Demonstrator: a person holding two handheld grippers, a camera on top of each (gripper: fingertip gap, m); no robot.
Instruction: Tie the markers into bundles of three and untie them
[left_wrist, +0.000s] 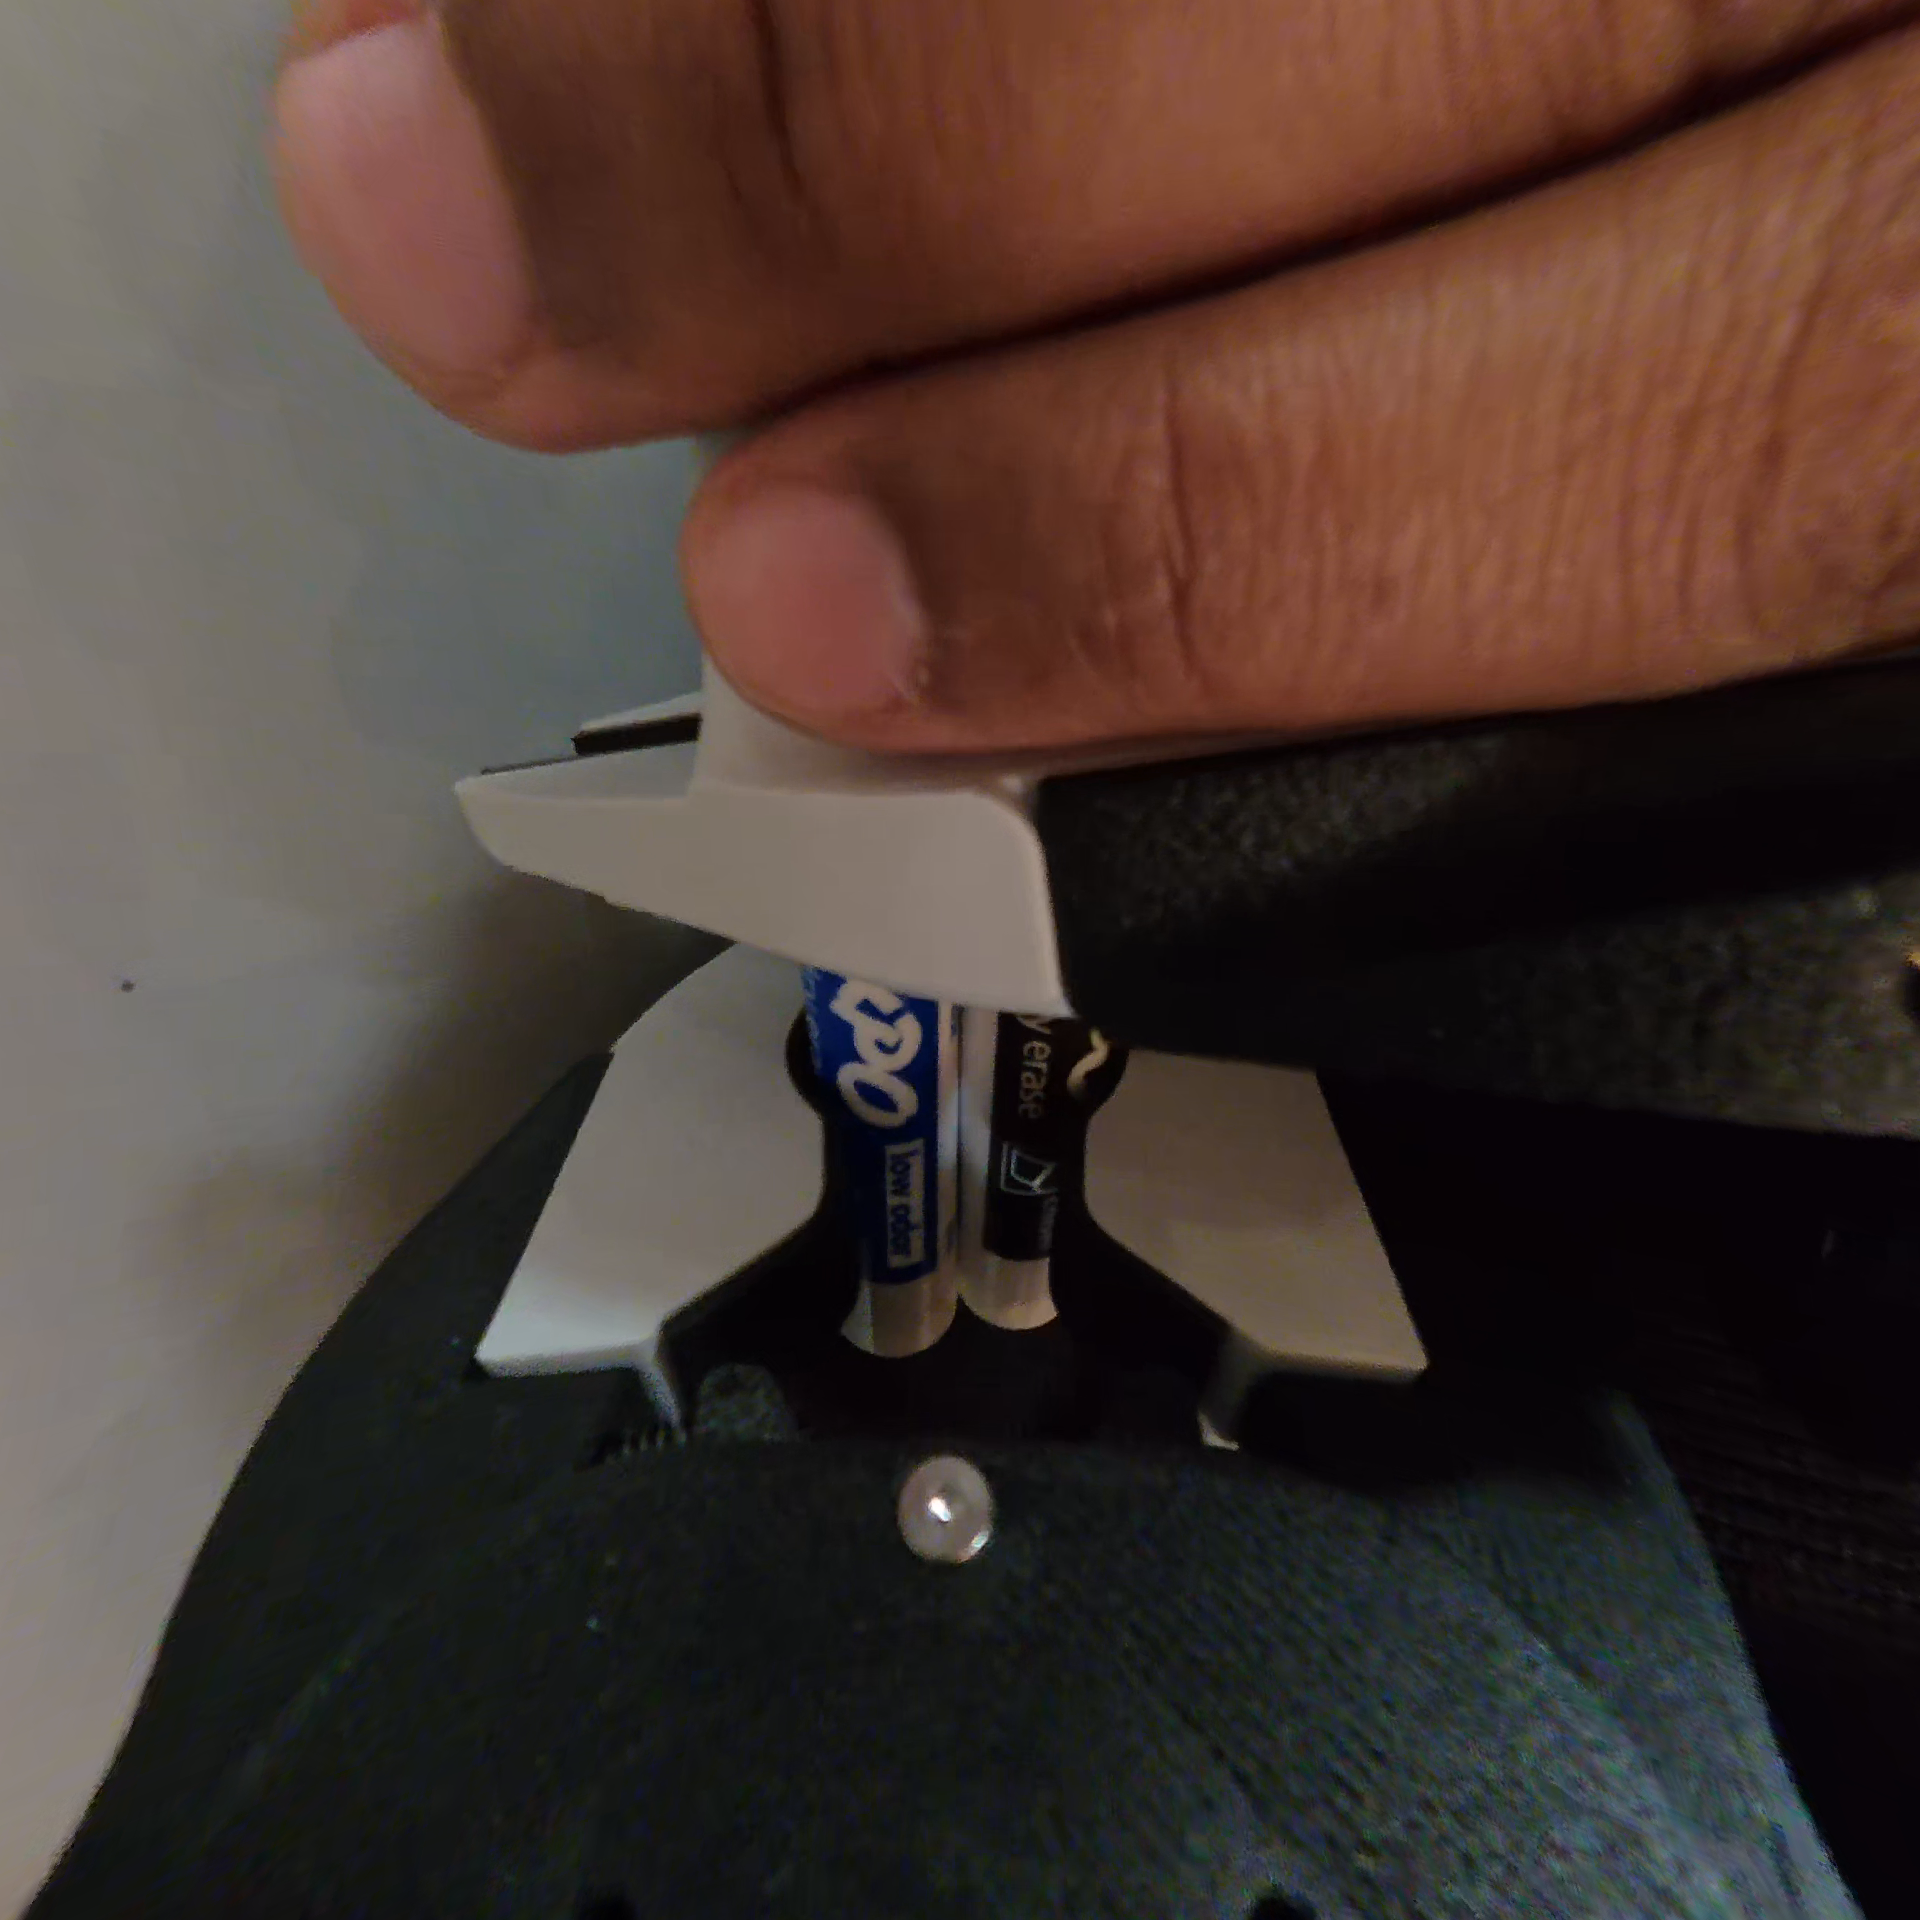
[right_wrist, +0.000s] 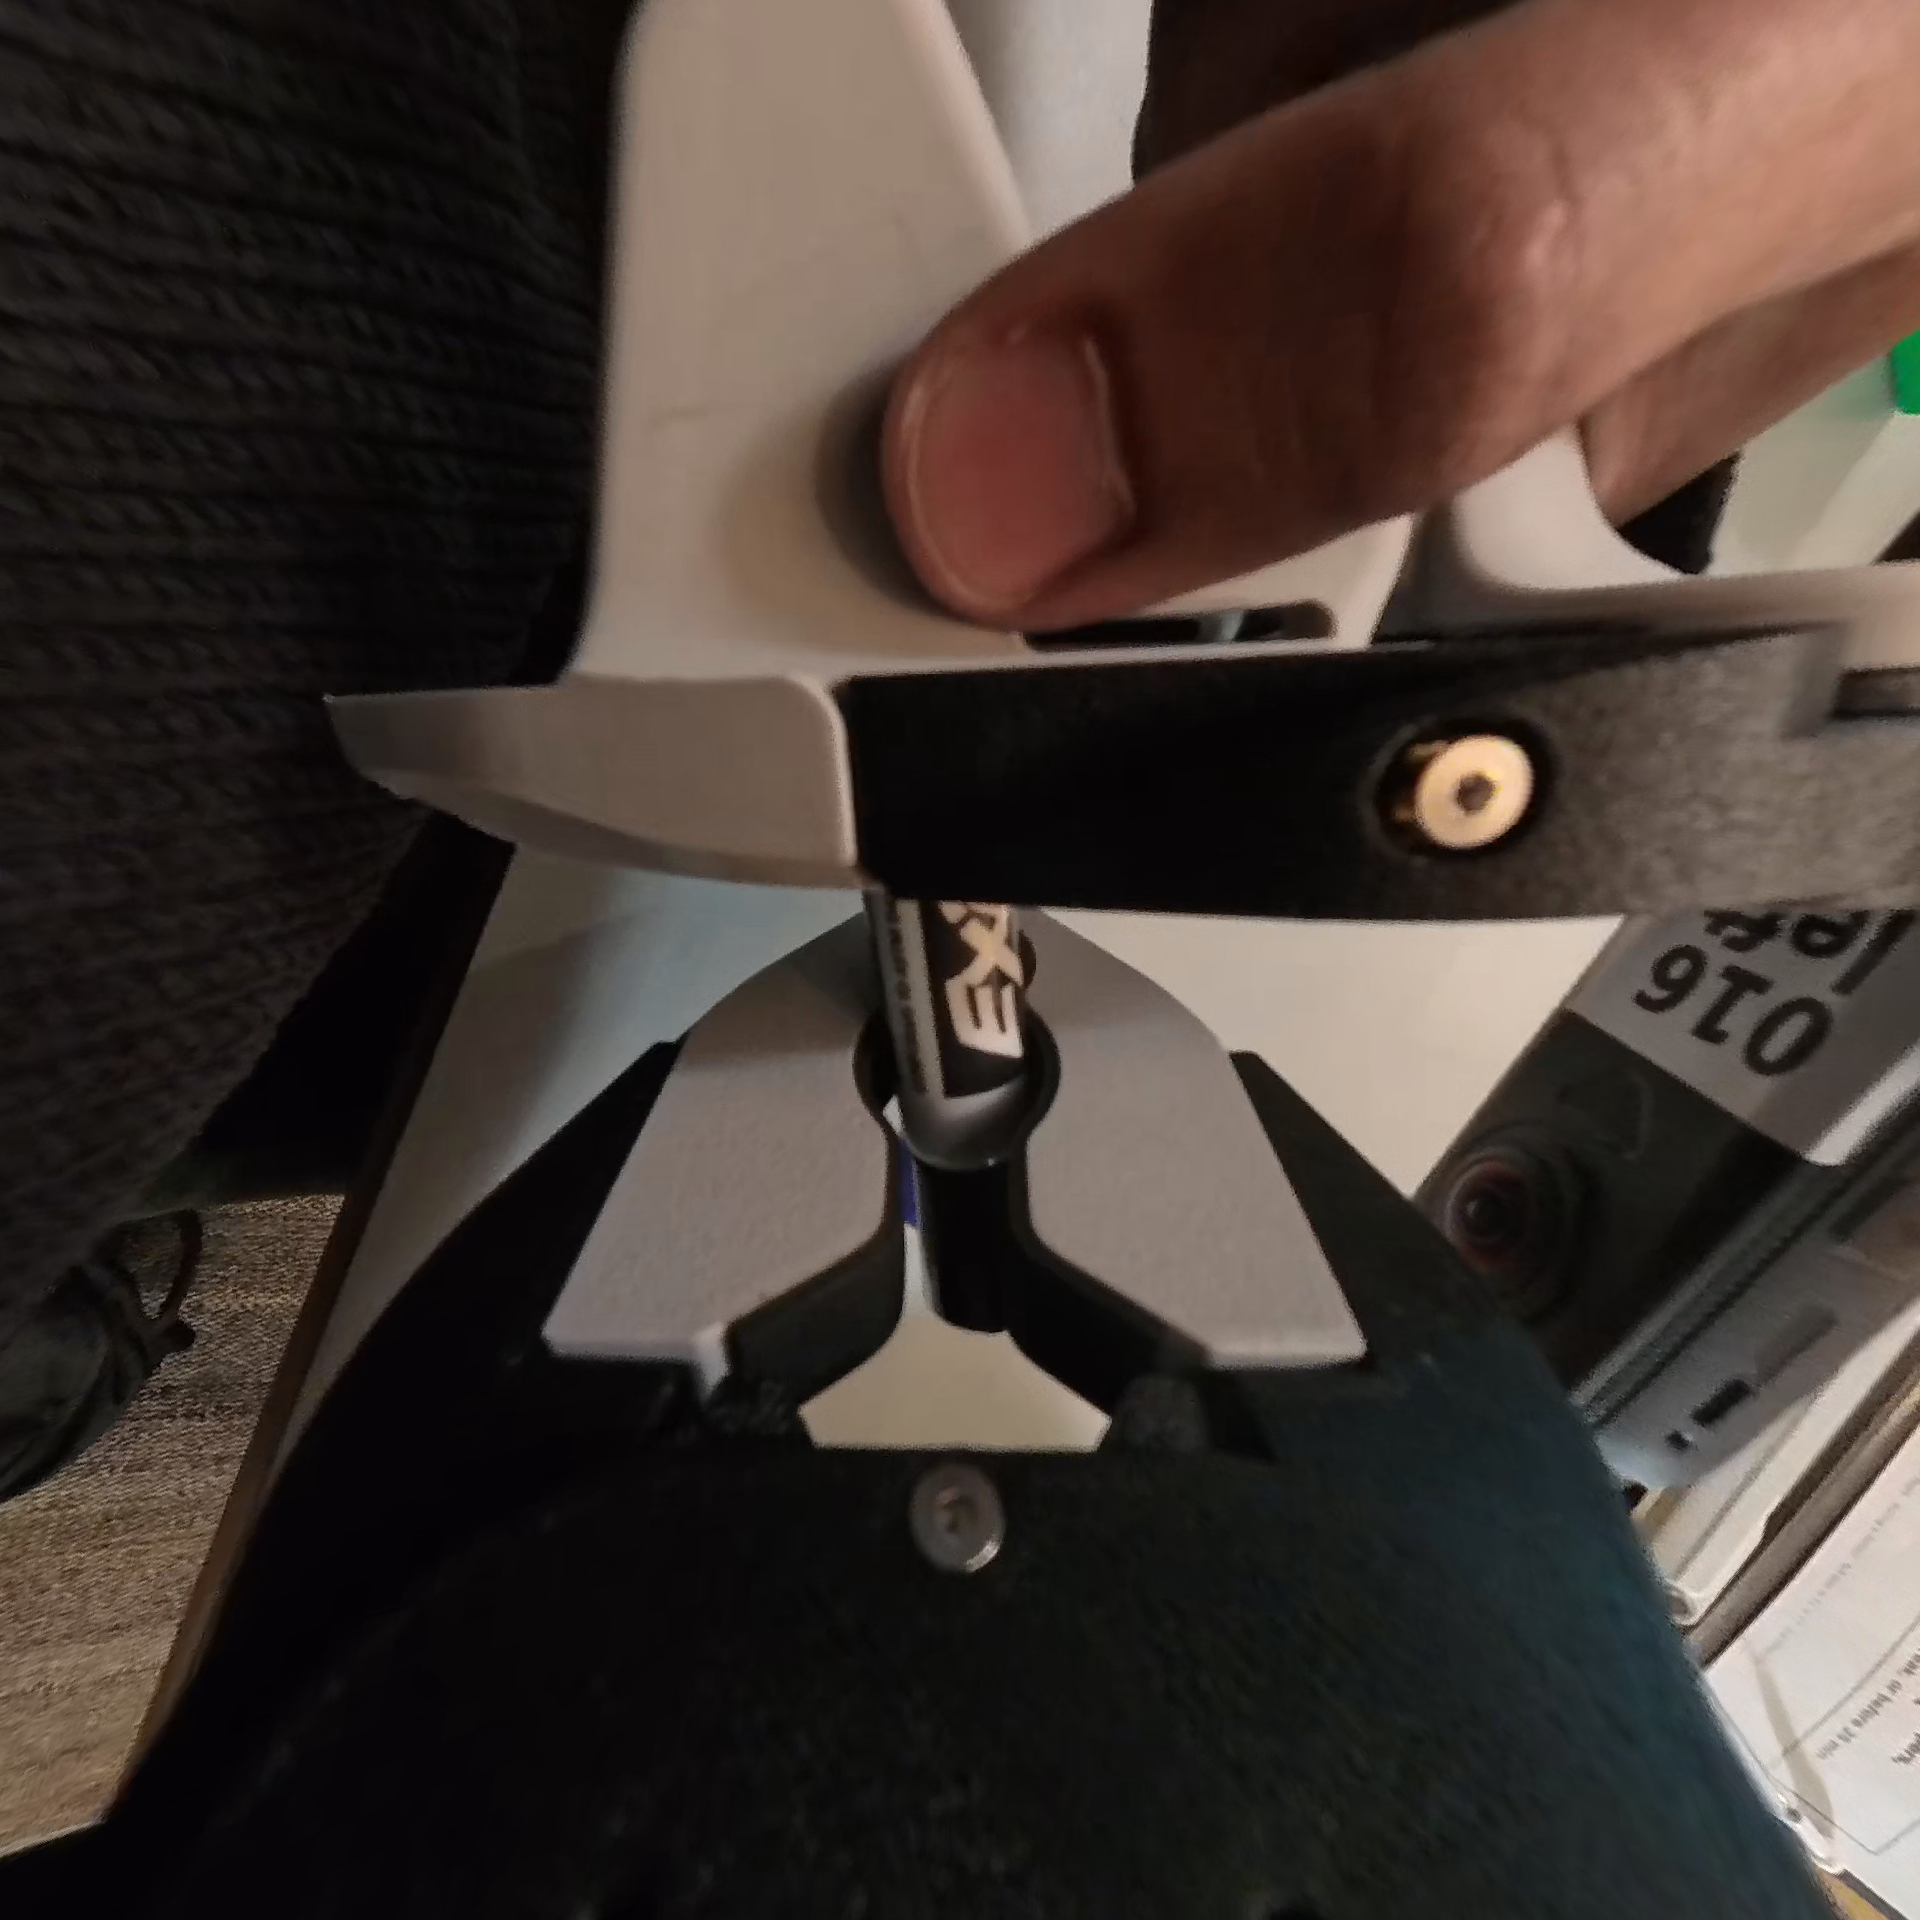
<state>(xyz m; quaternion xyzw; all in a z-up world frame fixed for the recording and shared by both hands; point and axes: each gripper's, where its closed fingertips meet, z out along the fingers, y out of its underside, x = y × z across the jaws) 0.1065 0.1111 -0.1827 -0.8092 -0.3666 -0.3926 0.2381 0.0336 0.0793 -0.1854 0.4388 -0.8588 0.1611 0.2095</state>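
Currently both our left gripper (left_wrist: 951, 1164) and right gripper (right_wrist: 951, 1143) are clenched on the markers (left_wrist: 940, 1153); we keep each grip firm and aligned, avoiding twist.

Looks like an office or lab from where I sit: pale wall (left_wrist: 156, 623) left of frame, printed papers (right_wrist: 1839, 1704) lower right, grey carpet (right_wrist: 156, 1455) lower left
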